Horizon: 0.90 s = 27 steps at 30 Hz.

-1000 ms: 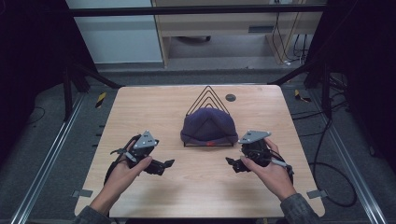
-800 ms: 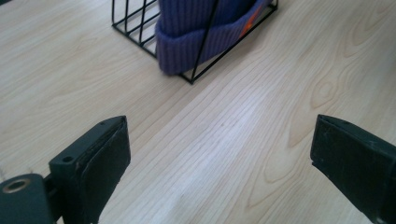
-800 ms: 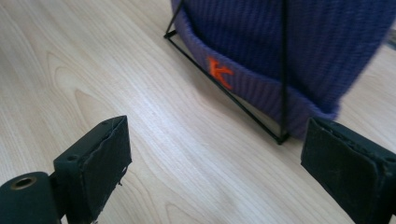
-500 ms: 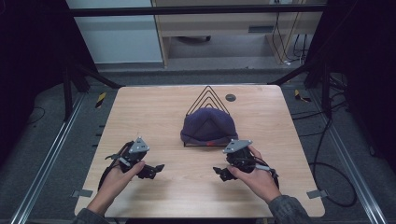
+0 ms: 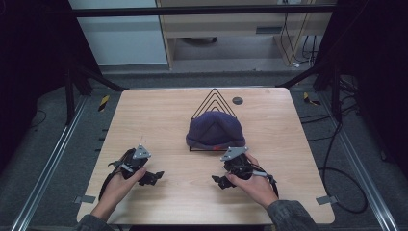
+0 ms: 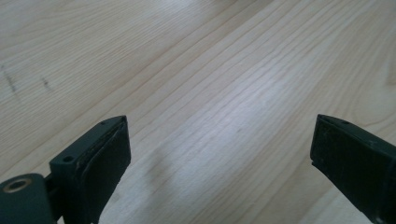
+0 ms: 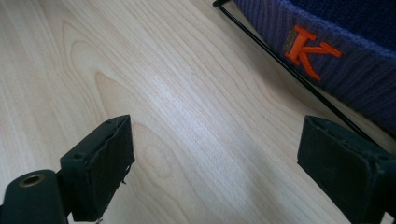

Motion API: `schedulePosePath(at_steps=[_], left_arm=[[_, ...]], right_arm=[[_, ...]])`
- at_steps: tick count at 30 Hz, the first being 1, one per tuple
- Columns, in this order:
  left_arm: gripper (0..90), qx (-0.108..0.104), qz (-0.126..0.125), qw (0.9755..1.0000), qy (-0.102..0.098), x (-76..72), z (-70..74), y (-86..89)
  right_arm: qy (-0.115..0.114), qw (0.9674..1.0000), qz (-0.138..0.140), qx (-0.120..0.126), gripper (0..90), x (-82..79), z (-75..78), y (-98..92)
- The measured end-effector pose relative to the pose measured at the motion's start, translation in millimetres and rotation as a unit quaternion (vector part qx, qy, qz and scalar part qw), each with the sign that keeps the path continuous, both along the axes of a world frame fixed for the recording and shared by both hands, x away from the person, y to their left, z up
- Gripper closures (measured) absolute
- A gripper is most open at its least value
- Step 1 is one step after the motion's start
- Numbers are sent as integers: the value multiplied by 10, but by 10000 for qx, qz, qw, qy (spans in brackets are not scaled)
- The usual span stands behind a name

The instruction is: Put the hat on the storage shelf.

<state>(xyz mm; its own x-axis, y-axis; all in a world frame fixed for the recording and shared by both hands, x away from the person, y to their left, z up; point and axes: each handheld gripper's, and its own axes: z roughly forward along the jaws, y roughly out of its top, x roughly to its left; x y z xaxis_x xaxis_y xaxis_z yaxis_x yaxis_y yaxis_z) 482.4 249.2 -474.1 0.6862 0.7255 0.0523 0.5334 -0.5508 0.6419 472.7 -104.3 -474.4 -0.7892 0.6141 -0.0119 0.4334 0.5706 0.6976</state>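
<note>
Left gripper (image 5: 155, 177): jaws spread, nothing between, over bare table (image 5: 159, 120).
Right gripper (image 5: 219, 181): jaws spread, nothing between, near hat (image 5: 215, 129).
Hat: on wire rack (image 5: 214, 98).

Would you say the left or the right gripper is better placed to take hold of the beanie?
Probably the right gripper: it sits just below the beanie, whose orange-lettered brim shows beside its open jaws. The left gripper is farther off, open over bare table.

Hat (image 5: 215, 129) on wire rack (image 5: 214, 98), mid-counter (image 5: 144, 115), toward far edge – small disc (image 5: 237, 100) behind-right. Left tool (image 5: 153, 177) near-left of hat, right tool (image 5: 219, 181) just before it – both low over counter.
</note>
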Motion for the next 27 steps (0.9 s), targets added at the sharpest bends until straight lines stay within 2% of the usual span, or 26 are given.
schedulePosePath(at_steps=[2, 9, 17, 21, 27], left_arm=[[48, 39, 53, 10000, -9, 25, -32, 17], [48, 66, 242, 9996, 93, 135, -135, 113], [49, 100, 479, 9987, 134, 228, -212, 217], [44, -28, 547, 9984, 167, 240, -234, 258], [9, -92, 511, 9986, 93, 244, -261, 276]], right_arm=[[45, 10000, -19, 37, 108, 31, -40, 35], [162, 9997, 126, -116, 109, 121, -174, 190], [256, 9997, 36, 16, 105, 196, -241, 330], [274, 9996, 34, -23, 94, 196, -272, 366], [244, 9997, -30, 52, 86, 208, -286, 365]])
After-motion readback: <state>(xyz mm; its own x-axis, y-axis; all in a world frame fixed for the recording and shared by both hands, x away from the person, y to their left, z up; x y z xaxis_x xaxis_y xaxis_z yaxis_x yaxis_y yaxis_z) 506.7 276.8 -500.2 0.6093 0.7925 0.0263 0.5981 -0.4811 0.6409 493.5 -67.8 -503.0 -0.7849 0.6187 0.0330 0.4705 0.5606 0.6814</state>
